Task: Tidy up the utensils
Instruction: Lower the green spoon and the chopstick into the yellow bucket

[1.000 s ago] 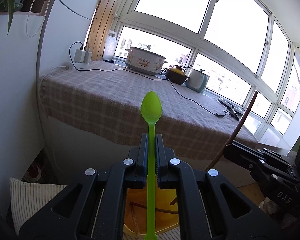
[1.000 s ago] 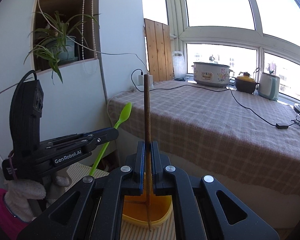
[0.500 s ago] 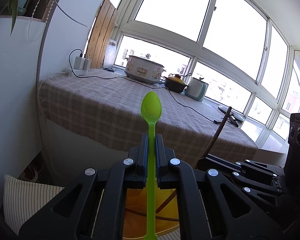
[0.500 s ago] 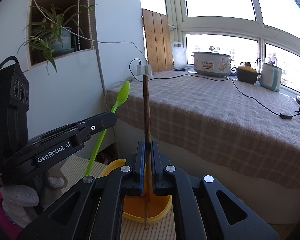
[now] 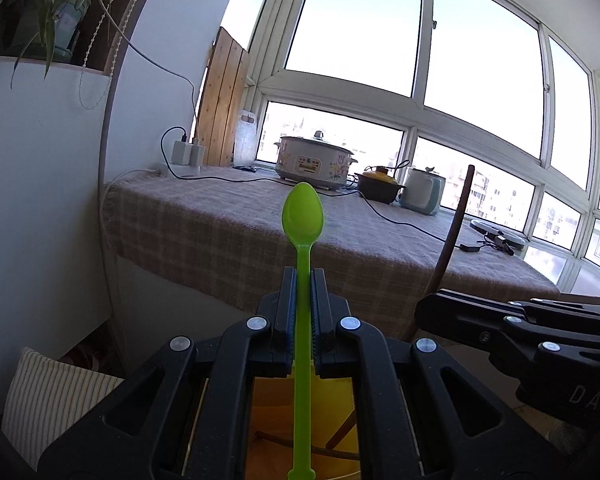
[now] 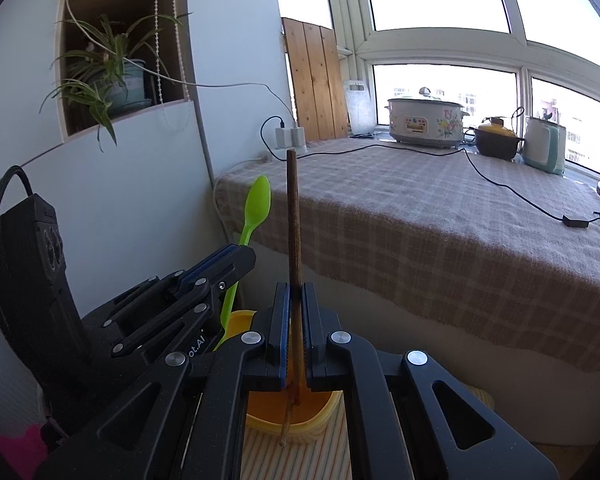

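Utensils are both in hand above the yellow container (image 6: 296, 416), which serves as the landmark for everything else. Left gripper (image 5: 303, 292) is clamped on the green spoon (image 5: 302, 216), whose long axis runs straight along the fingers, bowl up and away from the container, handle end dangling over its open mouth. Right gripper (image 6: 296, 304) is closed on the brown chopstick (image 6: 293, 216) (nearly upright), with its lower tip already below the container's rim. Seen from the right wrist, the spoon stands just left of the container's near edge, so the chopstick looks the closer of the 2 to dropping in. Judging by this, each utensil needs only a short descent along its own axis before release, keeping the 2 tools from knocking together.
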### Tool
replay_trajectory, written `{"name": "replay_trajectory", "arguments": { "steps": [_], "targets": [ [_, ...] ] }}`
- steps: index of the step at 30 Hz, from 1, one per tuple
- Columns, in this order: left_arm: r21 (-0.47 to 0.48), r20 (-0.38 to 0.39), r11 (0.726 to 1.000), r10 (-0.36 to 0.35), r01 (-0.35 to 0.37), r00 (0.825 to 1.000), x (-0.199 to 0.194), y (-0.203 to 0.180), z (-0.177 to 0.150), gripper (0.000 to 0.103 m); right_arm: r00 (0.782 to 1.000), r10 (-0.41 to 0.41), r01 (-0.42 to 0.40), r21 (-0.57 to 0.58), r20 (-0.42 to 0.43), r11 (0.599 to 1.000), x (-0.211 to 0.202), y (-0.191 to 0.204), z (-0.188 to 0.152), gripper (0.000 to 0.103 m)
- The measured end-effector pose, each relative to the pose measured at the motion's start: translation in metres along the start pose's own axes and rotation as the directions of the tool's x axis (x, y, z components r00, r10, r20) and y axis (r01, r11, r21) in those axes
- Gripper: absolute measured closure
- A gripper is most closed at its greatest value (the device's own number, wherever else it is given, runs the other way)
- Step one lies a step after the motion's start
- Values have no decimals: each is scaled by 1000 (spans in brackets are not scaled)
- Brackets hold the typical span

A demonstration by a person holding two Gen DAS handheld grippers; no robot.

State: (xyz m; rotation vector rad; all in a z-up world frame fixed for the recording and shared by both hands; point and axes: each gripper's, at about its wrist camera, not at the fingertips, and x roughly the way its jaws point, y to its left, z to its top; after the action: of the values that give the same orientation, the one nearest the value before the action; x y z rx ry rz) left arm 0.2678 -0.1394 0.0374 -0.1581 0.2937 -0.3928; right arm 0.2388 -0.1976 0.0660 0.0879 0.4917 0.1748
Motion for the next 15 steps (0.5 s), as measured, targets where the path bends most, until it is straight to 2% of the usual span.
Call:
{"name": "replay_trajectory", "arguments": {
  "steps": [8, 15],
  "targets": [
    [2, 61, 999, 40, -40, 997, 3, 3, -14, 99, 1000, 3, -3, 17, -7, 1000, 2, -6, -3, 99],
    [11, 40, 999, 48, -49, 998, 8, 4, -30, 99, 1000, 7, -7, 31, -17, 1000, 3, -10, -6, 99]
  ]
}}
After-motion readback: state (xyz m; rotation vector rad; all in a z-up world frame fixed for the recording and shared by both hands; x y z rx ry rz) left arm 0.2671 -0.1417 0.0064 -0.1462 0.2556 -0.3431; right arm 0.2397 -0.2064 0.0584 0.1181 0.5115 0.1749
